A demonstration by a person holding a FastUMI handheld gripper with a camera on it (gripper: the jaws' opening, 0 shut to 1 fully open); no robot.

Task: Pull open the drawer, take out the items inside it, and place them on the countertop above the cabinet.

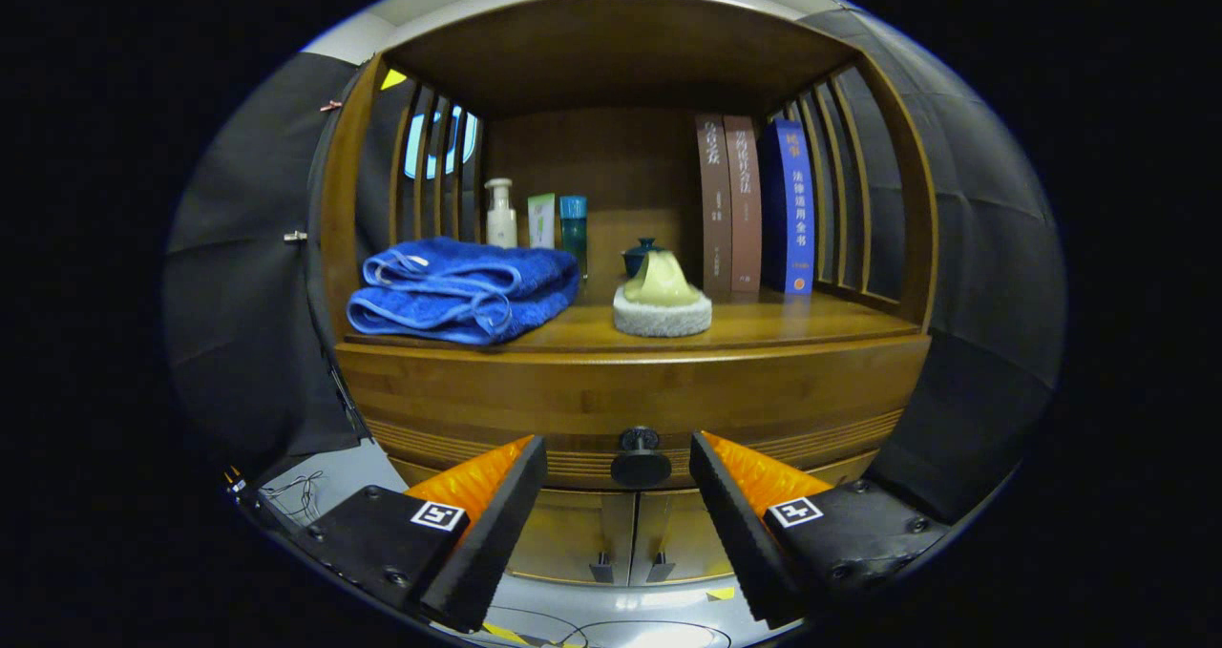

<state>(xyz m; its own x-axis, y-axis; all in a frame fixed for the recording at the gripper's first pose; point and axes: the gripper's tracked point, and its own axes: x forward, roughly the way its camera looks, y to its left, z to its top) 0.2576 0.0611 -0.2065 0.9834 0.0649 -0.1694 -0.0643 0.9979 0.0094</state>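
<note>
A wooden cabinet faces me, with its drawer front [535,409] shut below the countertop [764,328]. The drawer's dark round knob [640,457] sits between my two fingertips, a little beyond them. My gripper [619,457] is open, its fingers standing apart on either side of the knob and touching nothing. What lies inside the drawer is hidden.
On the countertop lie a folded blue towel [463,290], a yellow-green cloth on a round white pad [662,303], a small teapot [642,252], three bottles [535,220] and three upright books [754,207]. Two small doors [630,538] sit under the drawer. Slatted sides wall in the shelf.
</note>
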